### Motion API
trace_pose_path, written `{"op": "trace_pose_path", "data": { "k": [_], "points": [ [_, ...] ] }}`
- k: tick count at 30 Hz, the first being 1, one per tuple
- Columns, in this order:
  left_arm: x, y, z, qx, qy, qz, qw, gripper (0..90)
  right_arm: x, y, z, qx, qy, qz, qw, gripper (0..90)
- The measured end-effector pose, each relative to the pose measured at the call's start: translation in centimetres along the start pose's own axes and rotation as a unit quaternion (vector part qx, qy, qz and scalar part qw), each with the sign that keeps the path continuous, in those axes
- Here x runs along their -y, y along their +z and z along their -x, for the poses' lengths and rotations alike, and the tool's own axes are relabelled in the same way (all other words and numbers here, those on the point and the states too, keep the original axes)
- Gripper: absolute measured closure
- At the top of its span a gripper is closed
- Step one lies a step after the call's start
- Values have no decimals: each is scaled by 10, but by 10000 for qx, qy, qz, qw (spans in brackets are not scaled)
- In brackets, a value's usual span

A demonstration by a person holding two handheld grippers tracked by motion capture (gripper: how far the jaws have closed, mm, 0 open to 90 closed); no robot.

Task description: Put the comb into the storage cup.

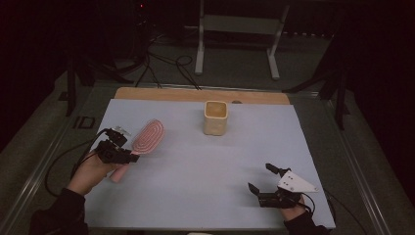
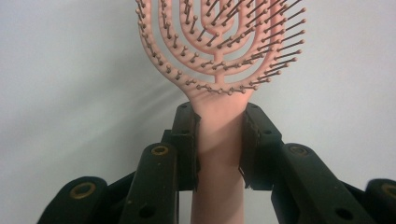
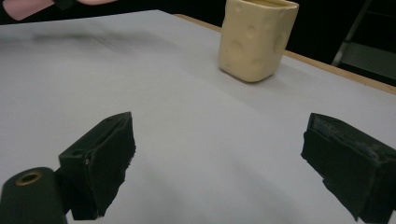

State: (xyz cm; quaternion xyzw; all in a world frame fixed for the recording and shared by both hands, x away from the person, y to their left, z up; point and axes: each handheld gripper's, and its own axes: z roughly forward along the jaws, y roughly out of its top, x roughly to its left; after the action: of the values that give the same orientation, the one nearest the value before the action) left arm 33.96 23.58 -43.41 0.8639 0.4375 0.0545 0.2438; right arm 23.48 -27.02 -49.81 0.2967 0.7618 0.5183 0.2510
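A pink hairbrush (image 1: 147, 136) with an oval vented head lies at the left of the white sheet, head pointing to the far right. My left gripper (image 1: 131, 155) is shut on its handle just below the head. In the left gripper view the hairbrush (image 2: 219, 56) shows its bristles, and both black jaws clamp the handle between them. A cream, dimpled square cup (image 1: 216, 118) stands upright at the far middle. My right gripper (image 1: 260, 178) hovers open at the near right, with nothing between its jaws. In the right gripper view the cup (image 3: 257, 39) stands ahead.
The white sheet (image 1: 210, 171) covers most of a wooden table (image 1: 195, 94). Cables run off the left side and across the floor behind. A white metal frame (image 1: 240, 34) stands beyond the table.
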Motion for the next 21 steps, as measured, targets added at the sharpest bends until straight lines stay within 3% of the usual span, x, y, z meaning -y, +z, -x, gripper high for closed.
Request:
{"op": "trace_pose_path", "data": {
  "k": [12, 21],
  "points": [
    [-22, 0, 16, 78, 131, 477, 9987, 702, 0, 0, 0, -8, 16, 2, 10000, 93],
    [-38, 1, 28, 102, 242, 840, 9961, 701, 0, 0, 0, -25, -5, 5, 10000, 93]
  ]
}}
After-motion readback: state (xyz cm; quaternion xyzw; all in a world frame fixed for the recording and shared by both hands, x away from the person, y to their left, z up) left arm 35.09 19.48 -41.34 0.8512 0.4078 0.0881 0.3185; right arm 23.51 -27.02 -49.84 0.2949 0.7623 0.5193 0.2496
